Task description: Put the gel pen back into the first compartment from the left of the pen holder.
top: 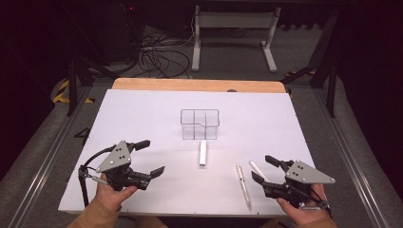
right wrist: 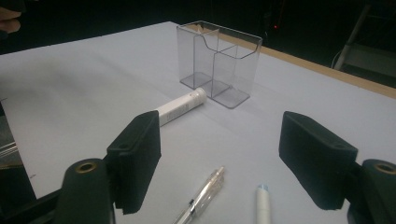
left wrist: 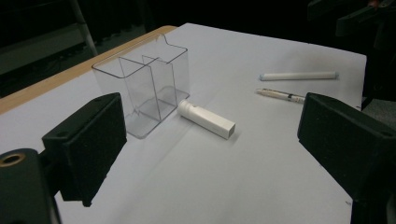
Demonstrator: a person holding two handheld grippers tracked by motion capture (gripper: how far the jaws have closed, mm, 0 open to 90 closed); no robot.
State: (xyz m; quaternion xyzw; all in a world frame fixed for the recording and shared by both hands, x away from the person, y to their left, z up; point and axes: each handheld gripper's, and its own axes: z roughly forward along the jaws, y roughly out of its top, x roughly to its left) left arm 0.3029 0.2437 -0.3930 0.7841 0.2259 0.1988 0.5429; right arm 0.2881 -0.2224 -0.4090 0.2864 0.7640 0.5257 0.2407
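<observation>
Two hands come in at the bottom of the high view, each holding a claw. Left claw is wide apart and grips nothing. Right claw is released too, nothing between its jaws, and it points at a white marker and a clear pen lying side by side on the white desk. Its own view shows the marker's pale blue tip. Farther off lies a white tube, just before a clear box with compartments.
</observation>
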